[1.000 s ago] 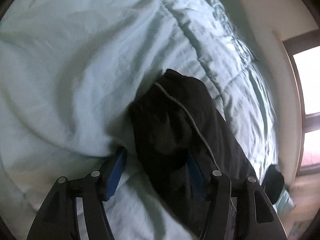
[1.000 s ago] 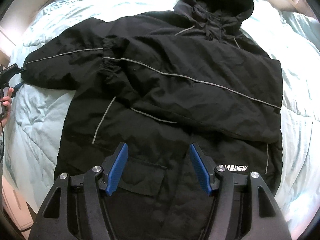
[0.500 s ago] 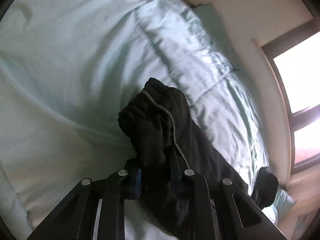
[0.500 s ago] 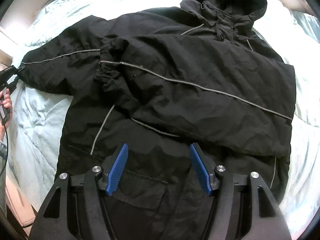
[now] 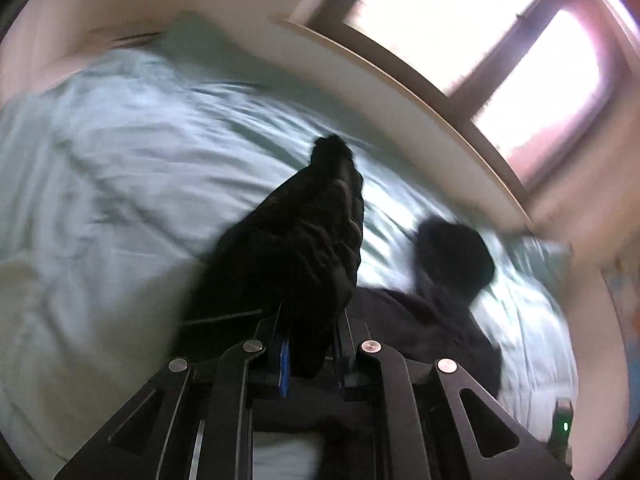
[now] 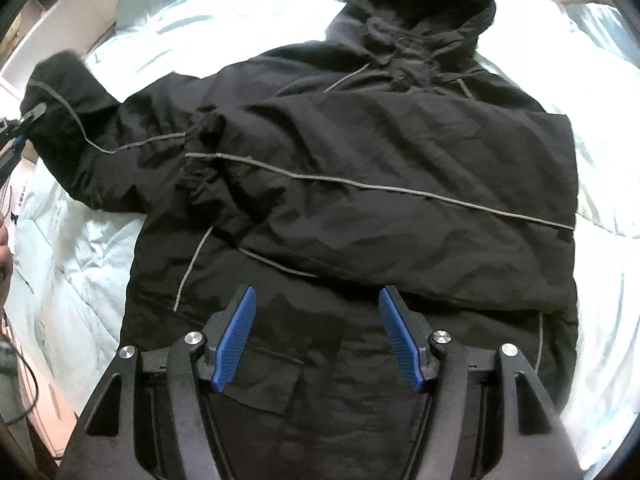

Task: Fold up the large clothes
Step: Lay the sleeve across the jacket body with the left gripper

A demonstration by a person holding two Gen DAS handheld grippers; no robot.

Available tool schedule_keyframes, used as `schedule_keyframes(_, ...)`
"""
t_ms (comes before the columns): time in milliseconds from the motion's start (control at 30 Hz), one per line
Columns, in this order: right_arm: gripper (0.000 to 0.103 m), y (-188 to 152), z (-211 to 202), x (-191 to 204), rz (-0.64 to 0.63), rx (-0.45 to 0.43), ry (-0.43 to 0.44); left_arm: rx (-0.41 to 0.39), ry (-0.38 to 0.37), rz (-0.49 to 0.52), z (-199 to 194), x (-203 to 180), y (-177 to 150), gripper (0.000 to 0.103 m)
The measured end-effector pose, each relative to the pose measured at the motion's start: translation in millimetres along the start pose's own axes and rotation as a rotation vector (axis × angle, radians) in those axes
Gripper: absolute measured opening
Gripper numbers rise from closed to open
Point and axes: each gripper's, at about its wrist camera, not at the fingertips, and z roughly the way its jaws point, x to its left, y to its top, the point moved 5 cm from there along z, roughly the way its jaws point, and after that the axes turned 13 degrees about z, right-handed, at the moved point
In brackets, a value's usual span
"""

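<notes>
A large black hooded jacket [image 6: 360, 184] with thin grey piping lies front up on a pale green duvet [image 6: 80, 272]. One sleeve [image 6: 360, 200] is folded across the chest. My left gripper [image 5: 310, 344] is shut on the other sleeve's cuff end [image 5: 304, 240] and holds it raised off the bed; it also shows in the right wrist view [image 6: 24, 128] at the far left, gripping that sleeve [image 6: 80, 128]. My right gripper [image 6: 318, 336] is open and empty above the jacket's lower front. The hood [image 6: 416, 4] lies at the far end and shows in the left wrist view [image 5: 452, 256].
The duvet [image 5: 120, 184] covers the whole bed. A light headboard or wall ledge [image 5: 400, 96] and a bright window [image 5: 480, 40] stand beyond the bed. Cables [image 6: 24, 392] and a hand's edge [image 6: 4, 248] show at the bed's left side.
My left gripper closed on the sleeve cuff and lifted it, swinging up toward the window. The sleeve now rises off the duvet. My right gripper stayed open, moving slightly over the jacket.
</notes>
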Motion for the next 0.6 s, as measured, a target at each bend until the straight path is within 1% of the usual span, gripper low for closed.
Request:
schedule_keyframes(100, 0.067, 2, -6, -18, 0.03, -0.014, 0.013, 0.053, -0.066, 0.102, 27, -69, -8, 0.016)
schedule_keyframes(233, 0.067, 3, -11, -50, 0.076, -0.025, 0.015, 0.129, -0.182, 0.171, 67, -142, -30, 0.016)
schedule_keyframes(267, 0.067, 3, -12, -59, 0.088, -0.027, 0.014, 0.158, -0.196, 0.187, 79, -156, -38, 0.016)
schedule_keyframes(333, 0.067, 5, -11, -75, 0.115, -0.027, 0.012, 0.224, -0.206, 0.225, 108, -185, -58, 0.016)
schedule_keyframes(467, 0.067, 13, -12, -102, 0.157, -0.031, 0.009, 0.325, -0.229, 0.28, 151, -225, -93, 0.016)
schedule_keyframes(533, 0.067, 18, -12, -109, 0.164, -0.034, 0.011, 0.373, -0.215, 0.334, 169, -246, -112, 0.016)
schedule_keyframes(567, 0.067, 23, -12, -112, 0.163, -0.037, 0.009, 0.393, -0.204, 0.349, 177, -254, -121, 0.019)
schedule_keyframes(600, 0.067, 27, -11, -113, 0.161, -0.038, 0.007, 0.423, -0.201, 0.353, 187, -258, -130, 0.025)
